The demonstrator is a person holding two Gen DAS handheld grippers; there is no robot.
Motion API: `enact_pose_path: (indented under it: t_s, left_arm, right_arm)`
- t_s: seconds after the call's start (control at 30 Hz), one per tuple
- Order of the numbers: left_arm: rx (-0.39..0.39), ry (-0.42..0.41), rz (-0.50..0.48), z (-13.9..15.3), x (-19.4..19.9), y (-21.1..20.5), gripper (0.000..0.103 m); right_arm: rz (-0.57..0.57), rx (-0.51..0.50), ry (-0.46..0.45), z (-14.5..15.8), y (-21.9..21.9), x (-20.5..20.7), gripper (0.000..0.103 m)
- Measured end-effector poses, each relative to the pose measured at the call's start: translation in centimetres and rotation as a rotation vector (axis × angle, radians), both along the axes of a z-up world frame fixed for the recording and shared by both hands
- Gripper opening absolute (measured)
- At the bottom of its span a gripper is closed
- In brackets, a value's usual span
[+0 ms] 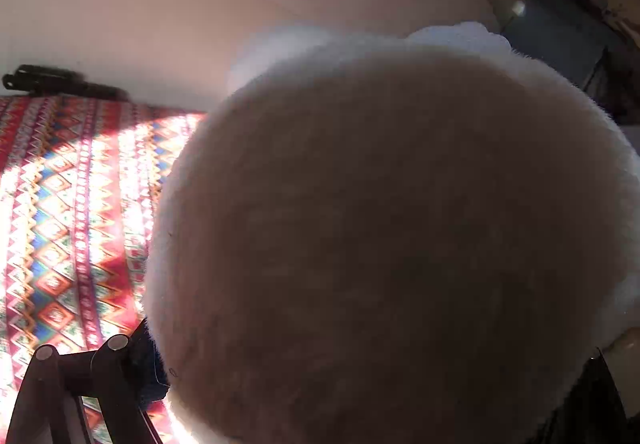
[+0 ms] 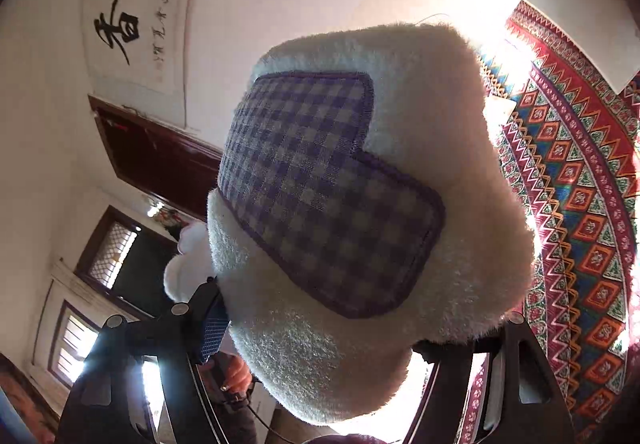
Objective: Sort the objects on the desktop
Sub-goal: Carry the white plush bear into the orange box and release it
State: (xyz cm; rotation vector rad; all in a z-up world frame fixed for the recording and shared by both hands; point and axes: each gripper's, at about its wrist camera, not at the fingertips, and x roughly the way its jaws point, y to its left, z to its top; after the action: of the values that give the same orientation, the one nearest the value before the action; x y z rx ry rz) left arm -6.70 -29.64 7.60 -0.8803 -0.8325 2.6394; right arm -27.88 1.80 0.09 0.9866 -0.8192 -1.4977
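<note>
The fluffy white hat (image 2: 360, 228) could slip and drop onto the patterned cloth (image 2: 580, 203), since soft plush gives under a pinch. The right gripper (image 2: 340, 340) has its 2 fingers spread wide, pressing the hat's sides. The left gripper (image 1: 280, 384) holds it too; its far finger is hidden.

Sunlit patterned cloth (image 2: 580, 203), pale wall with calligraphy scroll (image 2: 132, 3), dark-framed windows (image 2: 112, 252).

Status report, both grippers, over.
Both hand-held grippers clamp fluffy white plush toy, checked purple patch facing right camera. Plush fills left view. Patterned red tablecloth behind.
</note>
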Motion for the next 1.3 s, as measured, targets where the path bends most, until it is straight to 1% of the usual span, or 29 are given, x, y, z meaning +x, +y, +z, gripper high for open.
enact_pose_path:
  t_s: [0.1,0.17,0.23,0.33,0.4,0.47,0.57,0.63,0.67,0.77,0.8,0.87,0.93,1.0,1.1,1.13,1.2,1.23,1.27,1.3]
  left_arm:
    - [0.089,0.031,-0.090,-0.3,-1.4,5.0,0.092]
    - [0.168,0.043,-0.165,-0.9,-3.3,8.6,0.092]
    - [0.231,0.045,-0.238,-1.6,-5.7,12.4,0.092]
    - [0.304,0.027,-0.342,-2.5,-9.2,19.8,0.092]
    - [0.337,0.013,-0.404,-2.9,-10.8,24.9,0.092]
    - [0.354,-0.009,-0.456,-3.8,-13.2,29.0,0.092]
    - [0.358,-0.054,-0.518,-4.3,-15.9,34.0,0.092]
    - [0.353,-0.088,-0.537,-4.8,-17.6,35.6,0.092]
    - [0.349,-0.104,-0.541,-5.1,-18.6,36.3,0.092]
    - [0.331,-0.153,-0.543,-6.1,-21.5,37.7,0.092]
    - [0.323,-0.169,-0.541,-6.4,-22.4,38.2,0.092]
    - [0.311,-0.203,-0.539,-7.2,-24.1,38.9,0.092]
    - [0.317,-0.236,-0.536,-8.9,-25.5,39.9,0.092]
    - [0.320,-0.268,-0.531,-10.6,-26.9,41.1,0.092]
    - [0.277,-0.310,-0.521,-12.3,-28.8,42.7,0.094]
    - [0.239,-0.328,-0.503,-12.5,-29.4,43.1,0.097]
    - [0.132,-0.367,-0.448,-12.5,-30.4,43.6,0.098]
    - [0.079,-0.386,-0.420,-12.4,-30.9,43.8,0.100]
    - [0.027,-0.387,-0.392,-12.0,-31.2,43.9,0.101]
    - [-0.029,-0.365,-0.364,-11.4,-30.9,43.7,0.101]
  right_arm:
    - [-0.070,-0.029,0.022,1.3,5.8,1.1,0.075]
    - [-0.126,-0.046,0.034,1.7,9.4,1.4,0.075]
    - [-0.192,-0.061,0.044,1.7,13.0,1.4,0.075]
    - [-0.314,-0.071,0.063,2.3,20.3,2.7,0.075]
    - [-0.400,-0.066,0.079,2.5,25.5,3.7,0.075]
    - [-0.490,-0.053,0.092,2.8,29.9,4.4,0.076]
    - [-0.605,-0.021,0.097,4.0,36.4,5.1,0.076]
    - [-0.665,0.010,0.096,4.0,40.4,4.5,0.077]
    - [-0.692,0.028,0.091,3.3,42.7,4.0,0.077]
    - [-0.746,0.069,0.068,2.6,46.0,2.7,0.077]
    - [-0.753,0.085,0.061,1.8,47.0,2.2,0.077]
    - [-0.761,0.117,0.041,0.3,47.8,0.9,0.077]
    - [-0.749,0.146,0.017,-2.4,48.9,-0.3,0.077]
    - [-0.738,0.173,-0.011,-4.5,48.8,-1.9,0.077]
    - [-0.726,0.210,-0.068,-8.0,48.4,-4.4,0.077]
    - [-0.717,0.224,-0.088,-9.1,48.2,-5.2,0.078]
    - [-0.702,0.281,-0.133,-10.9,48.0,-6.5,0.090]
    - [-0.698,0.312,-0.147,-11.6,48.0,-6.9,0.090]
    - [-0.706,0.350,-0.137,-11.7,47.9,-6.7,0.090]
    - [-0.715,0.388,-0.127,-11.8,47.8,-6.5,0.096]
